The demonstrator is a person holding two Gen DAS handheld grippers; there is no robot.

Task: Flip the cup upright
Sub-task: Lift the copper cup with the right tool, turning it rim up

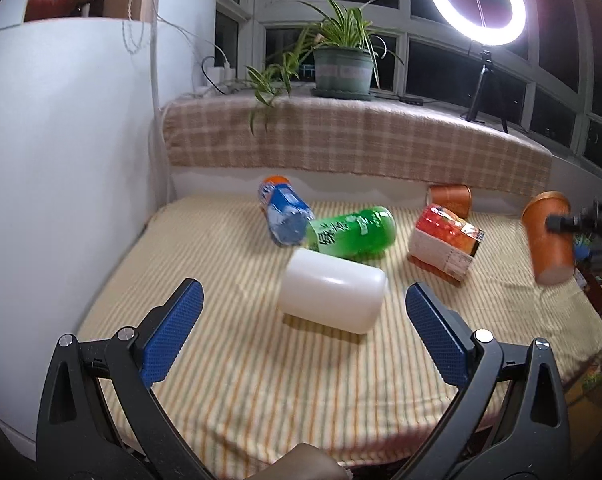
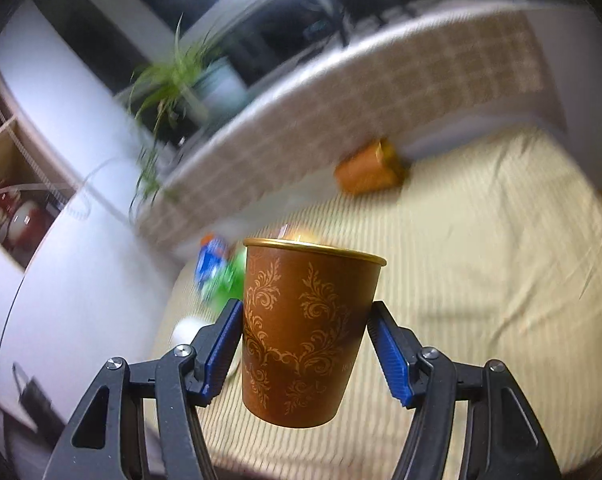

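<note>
My right gripper [image 2: 305, 320] is shut on a brown cup with gold scrollwork [image 2: 305, 332], gold rim up in the right wrist view, held above the striped cloth. In the left wrist view the same cup [image 1: 549, 236] hangs tilted at the far right, with the right gripper's tip [image 1: 557, 222] against it. A second brown cup [image 1: 450, 199] lies on its side at the back; it also shows in the right wrist view [image 2: 367, 170]. My left gripper [image 1: 303, 300] is open and empty, just short of a white cylinder [image 1: 333, 296] lying on its side.
A blue bottle [image 1: 283, 210], a green bottle [image 1: 351, 232] and a red-and-white carton [image 1: 445, 240] lie on the striped cloth [image 1: 261, 380]. A checked ledge [image 1: 361, 140] with a potted plant [image 1: 343, 66] and ring light [image 1: 477, 2] runs behind. A white wall [image 1: 61, 180] stands at left.
</note>
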